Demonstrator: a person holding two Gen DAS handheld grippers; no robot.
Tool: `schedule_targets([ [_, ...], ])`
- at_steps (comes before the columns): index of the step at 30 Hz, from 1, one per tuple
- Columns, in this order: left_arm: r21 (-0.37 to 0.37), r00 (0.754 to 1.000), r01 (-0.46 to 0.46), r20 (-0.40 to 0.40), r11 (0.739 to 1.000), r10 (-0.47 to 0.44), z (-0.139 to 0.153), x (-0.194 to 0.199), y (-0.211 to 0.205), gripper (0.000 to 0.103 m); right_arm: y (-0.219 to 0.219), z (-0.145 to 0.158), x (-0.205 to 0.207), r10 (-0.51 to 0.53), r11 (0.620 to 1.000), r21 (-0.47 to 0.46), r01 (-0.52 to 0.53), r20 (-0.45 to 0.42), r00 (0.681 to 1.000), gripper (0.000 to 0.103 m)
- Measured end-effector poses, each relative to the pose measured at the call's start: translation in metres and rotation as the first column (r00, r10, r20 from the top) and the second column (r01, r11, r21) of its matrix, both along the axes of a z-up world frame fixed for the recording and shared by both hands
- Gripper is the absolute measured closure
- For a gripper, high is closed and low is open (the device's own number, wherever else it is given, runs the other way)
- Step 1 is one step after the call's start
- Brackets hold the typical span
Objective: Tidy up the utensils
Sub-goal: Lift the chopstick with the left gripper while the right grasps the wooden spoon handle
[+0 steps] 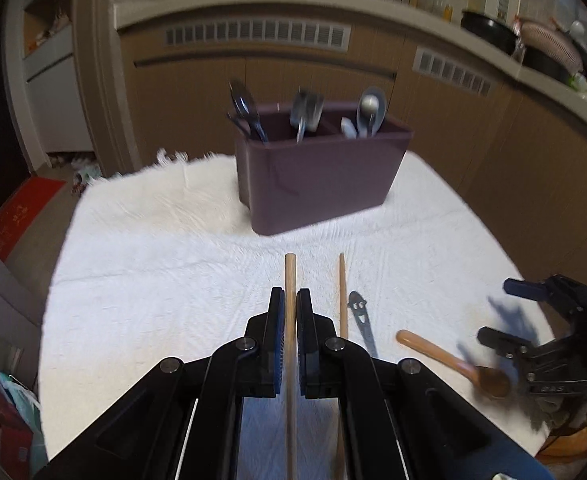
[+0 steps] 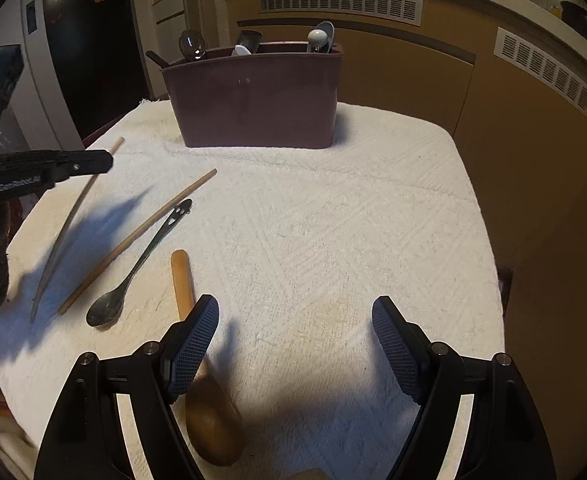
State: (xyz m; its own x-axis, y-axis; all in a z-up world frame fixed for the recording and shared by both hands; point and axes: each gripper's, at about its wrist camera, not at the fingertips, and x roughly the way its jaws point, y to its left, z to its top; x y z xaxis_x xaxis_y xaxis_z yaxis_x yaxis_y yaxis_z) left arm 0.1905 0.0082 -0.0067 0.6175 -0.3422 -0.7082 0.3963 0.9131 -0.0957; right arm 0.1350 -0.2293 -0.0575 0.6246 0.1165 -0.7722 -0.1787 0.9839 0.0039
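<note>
a: listing held stock — left gripper (image 1: 290,304) clamped on one chopstick (image 1: 290,280), lifted off the towel (image 1: 173,280); second chopstick (image 1: 342,300) lies beside.
b: right gripper (image 2: 295,312) — jaws wide, empty, over wooden spoon (image 2: 209,420). advise: keep the stick pinched, tip it upright before the caddy (image 1: 317,184).

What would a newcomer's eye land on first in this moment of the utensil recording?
The left gripper in the foreground, shut on a wooden chopstick lifted off the white towel. Beyond it, the purple caddy at the towel's far edge bristles with spoons. Near the open right gripper, a second chopstick, a metal spoon and a wooden spoon lie loose.
</note>
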Motion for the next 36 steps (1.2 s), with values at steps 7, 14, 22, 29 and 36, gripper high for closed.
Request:
schedule_targets([
  [7, -0.061, 0.995, 0.01, 0.096, 0.998, -0.005, 0.039, -0.035, 0.021, 0.099, 0.054, -0.005, 0.007, 0.179, 0.983, -0.025, -0.181, -0.067, 0.982, 0.062],
  [14, -0.056, 0.992, 0.044, 0.123, 0.997, -0.037, 0.046, -0.042, 0.027, 0.099, 0.072, -0.02, 0.035, 0.199, 0.979, -0.012, -0.202, -0.123, 0.972, 0.063],
  [22, 0.07, 0.985, 0.048, -0.167, 0.996, -0.035, -0.029, 0.011, 0.004, 0.089, 0.076, -0.026, 0.036, 0.192, 0.979, -0.039, -0.198, -0.116, 0.974, 0.063],
  [29, 0.158, 0.969, 0.025, -0.248, 0.987, 0.015, -0.062, 0.054, -0.016, 0.089, 0.074, -0.027, 0.025, 0.198, 0.979, -0.033, -0.2, -0.059, 0.978, 0.062],
  [36, 0.206, 0.961, 0.019, -0.272, 0.978, 0.039, -0.071, 0.07, -0.025, 0.088, 0.069, -0.028, 0.018, 0.208, 0.978, -0.014, -0.209, -0.023, 0.978, 0.062],
])
